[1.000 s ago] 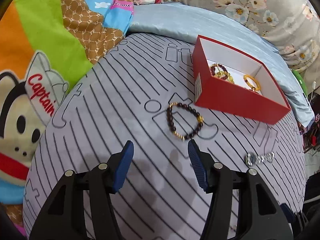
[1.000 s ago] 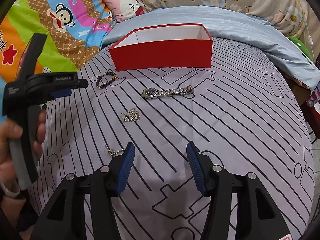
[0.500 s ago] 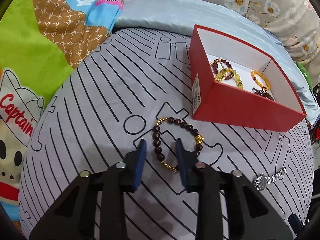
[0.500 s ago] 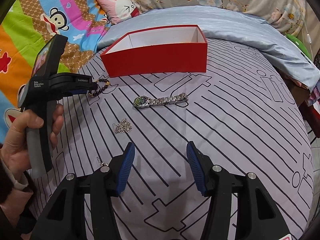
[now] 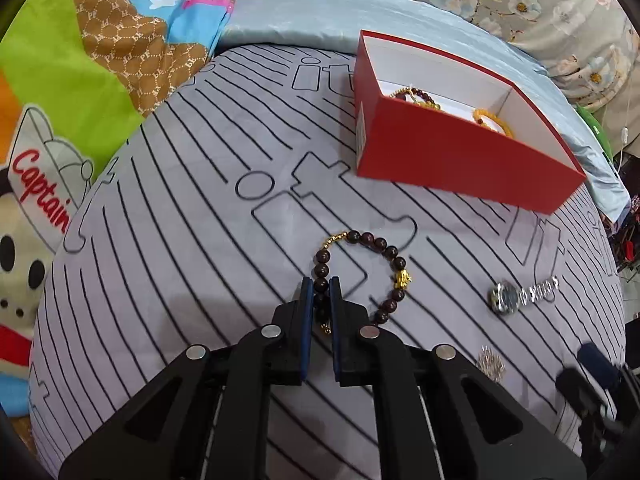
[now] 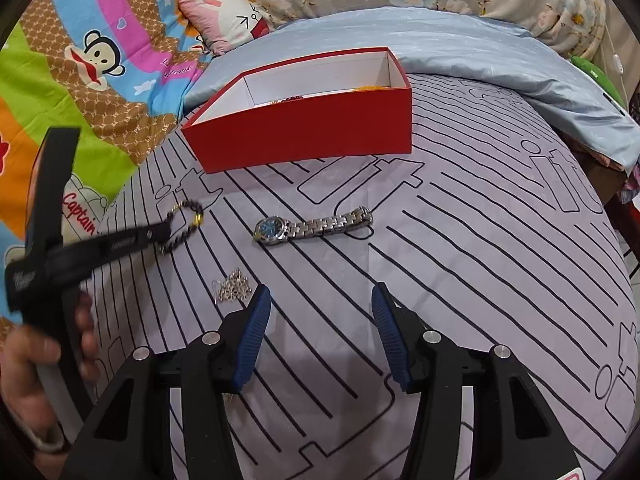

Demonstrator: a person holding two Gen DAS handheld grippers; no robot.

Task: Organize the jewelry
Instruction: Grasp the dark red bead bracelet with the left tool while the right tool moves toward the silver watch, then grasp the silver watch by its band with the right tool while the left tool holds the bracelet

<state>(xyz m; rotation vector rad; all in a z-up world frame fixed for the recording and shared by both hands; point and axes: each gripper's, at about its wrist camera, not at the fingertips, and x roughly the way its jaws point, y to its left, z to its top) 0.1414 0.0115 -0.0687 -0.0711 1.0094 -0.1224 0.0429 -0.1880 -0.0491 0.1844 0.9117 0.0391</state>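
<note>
A dark bead bracelet point(image 5: 378, 242) with gold charms lies on the striped grey bedsheet. My left gripper point(image 5: 321, 284) is down on its near side, and its jaws are closing with a run of beads pinched between the blue pads. The right wrist view shows the same grip point(image 6: 166, 232) on the bracelet point(image 6: 188, 216). A red box point(image 5: 460, 160) with a white inside stands beyond it and holds other bead bracelets point(image 5: 416, 94). My right gripper point(image 6: 320, 300) hovers open over the sheet with nothing between its fingers. A silver watch point(image 6: 312, 226) lies ahead of it.
A small silver chain piece point(image 6: 234, 290) lies by the right gripper's left finger. The watch point(image 5: 506, 298) is right of the bracelet. A pale blue quilt point(image 6: 460, 52) and a cartoon blanket point(image 6: 80, 92) border the sheet. A hand point(image 6: 36, 360) holds the left gripper's handle.
My left gripper moved forward and down onto the bracelet and its jaws narrowed from wide apart to pinching the beads. The right gripper drifted a little closer to the chain piece, still open.
</note>
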